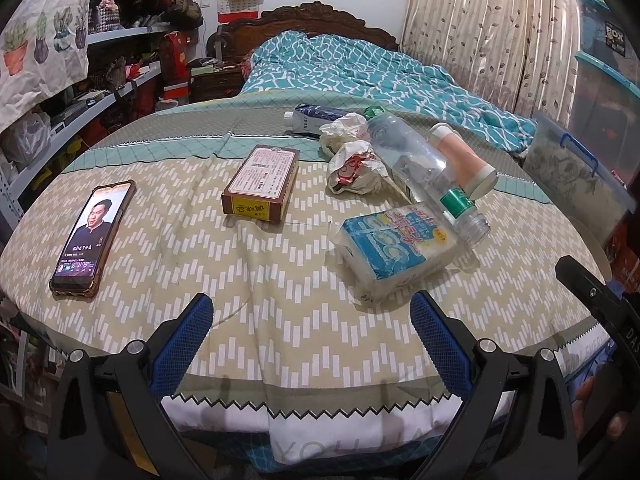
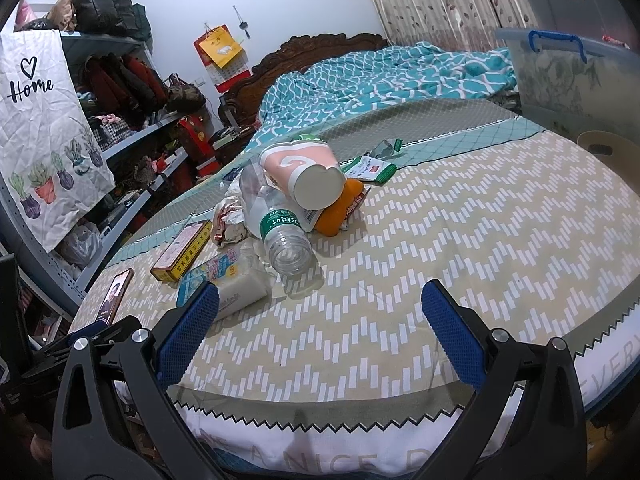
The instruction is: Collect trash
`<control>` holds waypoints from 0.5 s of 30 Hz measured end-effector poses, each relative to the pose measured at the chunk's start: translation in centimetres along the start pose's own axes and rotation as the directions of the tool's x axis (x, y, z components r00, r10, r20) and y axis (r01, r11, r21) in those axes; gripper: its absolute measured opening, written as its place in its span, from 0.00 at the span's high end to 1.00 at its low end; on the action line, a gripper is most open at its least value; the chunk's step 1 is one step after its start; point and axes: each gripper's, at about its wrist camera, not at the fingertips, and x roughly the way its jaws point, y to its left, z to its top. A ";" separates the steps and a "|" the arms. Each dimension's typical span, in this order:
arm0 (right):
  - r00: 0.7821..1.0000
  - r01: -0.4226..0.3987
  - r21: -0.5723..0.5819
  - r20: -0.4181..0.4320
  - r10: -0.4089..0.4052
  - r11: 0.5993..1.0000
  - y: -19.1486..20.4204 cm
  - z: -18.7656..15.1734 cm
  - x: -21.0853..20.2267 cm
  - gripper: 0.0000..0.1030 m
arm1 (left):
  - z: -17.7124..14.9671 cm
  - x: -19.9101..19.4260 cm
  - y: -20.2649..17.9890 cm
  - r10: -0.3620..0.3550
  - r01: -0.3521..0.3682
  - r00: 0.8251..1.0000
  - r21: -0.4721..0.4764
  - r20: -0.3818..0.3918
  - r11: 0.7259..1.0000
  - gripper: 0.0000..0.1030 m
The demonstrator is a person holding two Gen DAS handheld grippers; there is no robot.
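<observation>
Left wrist: left tool [image 1: 312, 328] gapes, empty, before bottle [image 1: 424, 168]

A heap of litter lies on the zigzag-patterned cover: a clear capless bottle [image 1: 432, 176] on its side against a tipped pink paper cup [image 2: 304, 176], crumpled wrappers [image 1: 354, 164], a blue tissue pack [image 1: 394, 246], a brown carton [image 1: 262, 184] and an orange packet [image 2: 340, 210].
</observation>
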 end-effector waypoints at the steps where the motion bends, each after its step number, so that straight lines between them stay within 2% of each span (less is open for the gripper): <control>1: 1.000 0.000 0.000 0.000 0.000 1.000 0.0 0.0 0.0 0.03 | 0.0 0.0 0.0 0.000 0.000 1.000 -0.001 0.000 1.000 0.08; 11: 1.000 0.001 0.002 -0.002 -0.001 1.000 -0.1 -0.1 0.2 0.03 | 0.0 0.0 0.0 -0.002 0.002 1.000 0.000 -0.001 1.000 0.08; 15: 1.000 0.001 0.005 -0.010 -0.001 1.000 -0.2 -0.4 0.5 0.03 | 0.1 0.2 0.0 -0.028 0.028 1.000 -0.001 -0.007 1.000 0.08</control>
